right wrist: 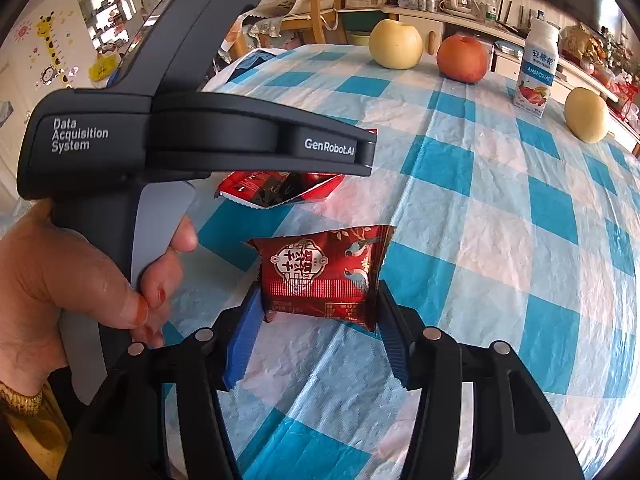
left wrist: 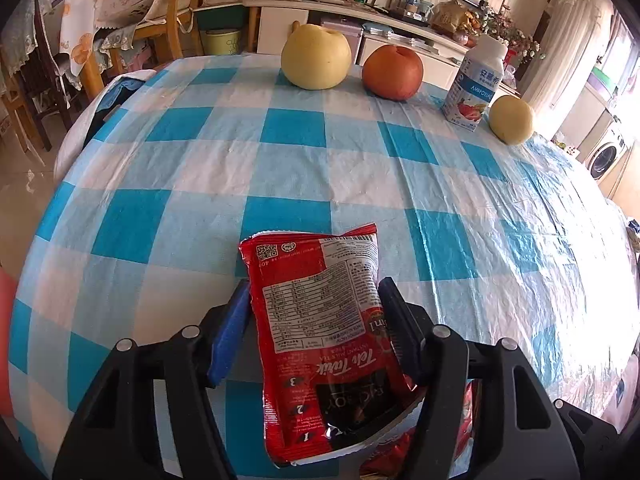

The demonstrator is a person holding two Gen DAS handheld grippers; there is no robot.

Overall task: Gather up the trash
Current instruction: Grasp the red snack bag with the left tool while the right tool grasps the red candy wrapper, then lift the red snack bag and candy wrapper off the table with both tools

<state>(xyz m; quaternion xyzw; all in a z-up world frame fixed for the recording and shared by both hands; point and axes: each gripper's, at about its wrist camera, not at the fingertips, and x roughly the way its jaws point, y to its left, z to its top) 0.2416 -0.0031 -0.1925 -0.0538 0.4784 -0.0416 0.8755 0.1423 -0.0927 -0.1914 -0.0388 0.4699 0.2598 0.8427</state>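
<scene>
My left claw (left wrist: 316, 316) clamped on red "Teh Tarik" milk-tea sachet (left wrist: 320, 320) above checked desk (left wrist: 200, 184), my right claw (right wrist: 316, 312) clamped on dark-red snack wrapper (right wrist: 320, 272), "AMBROSIAL" yogurt bottle (right wrist: 536, 68) standing far side, left handle reads "GenRobot.AI".

Glossy foil wrapper (right wrist: 326, 276), crinkled plastic tablecloth (right wrist: 500, 208)
</scene>
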